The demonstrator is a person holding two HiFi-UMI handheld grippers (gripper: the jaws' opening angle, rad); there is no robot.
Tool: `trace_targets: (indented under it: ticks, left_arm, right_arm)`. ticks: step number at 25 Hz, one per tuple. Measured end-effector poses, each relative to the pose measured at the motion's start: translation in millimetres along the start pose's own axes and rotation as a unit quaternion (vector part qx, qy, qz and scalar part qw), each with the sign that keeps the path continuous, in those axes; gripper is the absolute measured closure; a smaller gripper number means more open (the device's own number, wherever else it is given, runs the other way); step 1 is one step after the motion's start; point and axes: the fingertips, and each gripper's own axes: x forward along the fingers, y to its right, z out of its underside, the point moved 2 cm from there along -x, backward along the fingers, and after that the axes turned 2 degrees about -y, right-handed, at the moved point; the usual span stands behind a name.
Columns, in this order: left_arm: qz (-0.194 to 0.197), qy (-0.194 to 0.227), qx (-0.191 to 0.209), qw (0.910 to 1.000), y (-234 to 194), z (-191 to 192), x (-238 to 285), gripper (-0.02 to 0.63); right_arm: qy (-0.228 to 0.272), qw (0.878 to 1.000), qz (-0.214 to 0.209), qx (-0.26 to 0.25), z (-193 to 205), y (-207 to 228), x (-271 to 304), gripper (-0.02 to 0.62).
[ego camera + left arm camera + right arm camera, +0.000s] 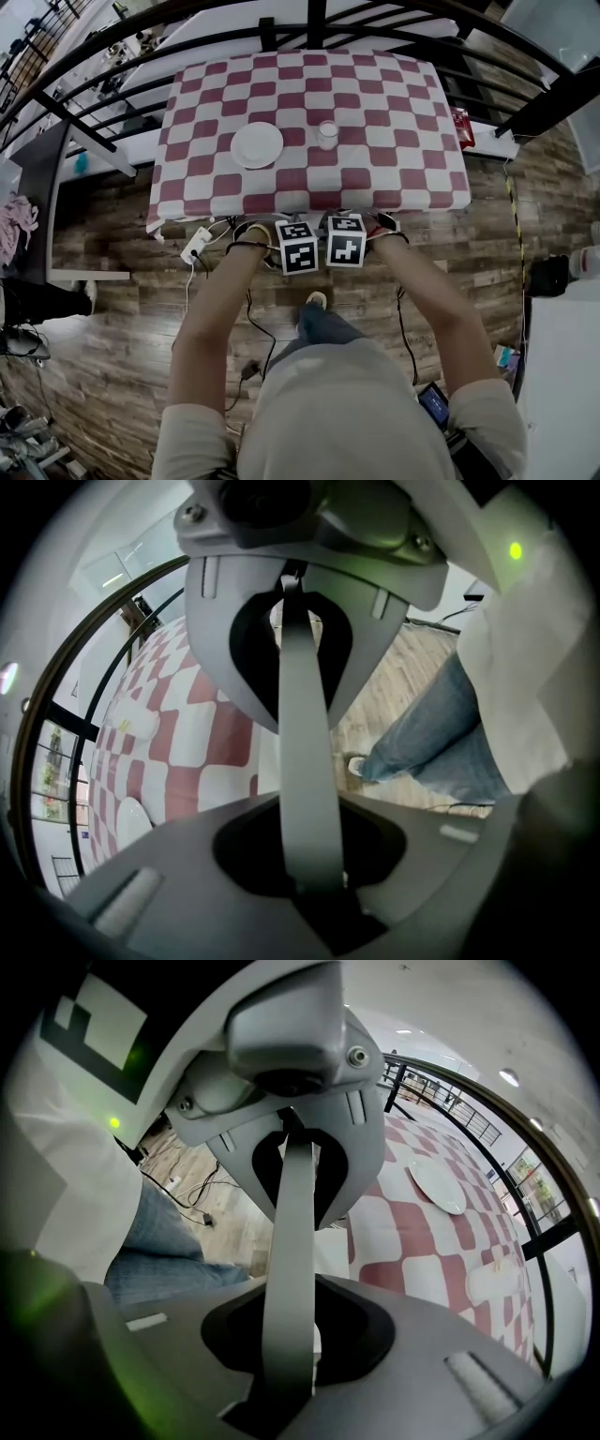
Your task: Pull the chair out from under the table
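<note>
Wood-plank flooring [112, 319] lies around the table [394, 150], which wears a red-and-white checked cloth. A plate [257, 145] and a glass [327, 134] stand on the table. At the table's near edge the left gripper [292, 234] and right gripper [349, 231] point down side by side. In the left gripper view, the jaws clamp the white back of the chair [267, 782], which sits tucked under the table. The right gripper view shows a matching grasp on that white back, just beside the table's cloth.
</note>
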Motion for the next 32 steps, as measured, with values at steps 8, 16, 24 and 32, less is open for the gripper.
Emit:
trace_targets:
  ticks: [8, 16, 24, 32]
  left_arm:
    - [0.005, 0.001, -0.002, 1.0000, 14.1, 0.2, -1.7, 0.526]
    - [0.003, 0.000, 0.004, 1.0000, 32.9, 0.5, -4.4, 0.526]
    - [0.006, 0.003, 0.006, 1.0000, 56.0, 1.0, -7.2, 0.526]
    - [0.007, 0.003, 0.004, 1.0000, 75.4, 0.0, -9.3, 0.526]
  right_arm:
    - [0.000, 1.000, -0.003, 0.005, -2.0, -14.2, -0.5, 0.522]
    - [0.001, 1.000, -0.004, 0.012, -5.2, -33.0, -1.8, 0.522]
    - [0.001, 1.000, -0.006, 0.016, -10.1, -55.9, -2.7, 0.522]
    - [0.001, 1.000, -0.007, 0.019, -11.6, -75.5, -3.8, 0.522]
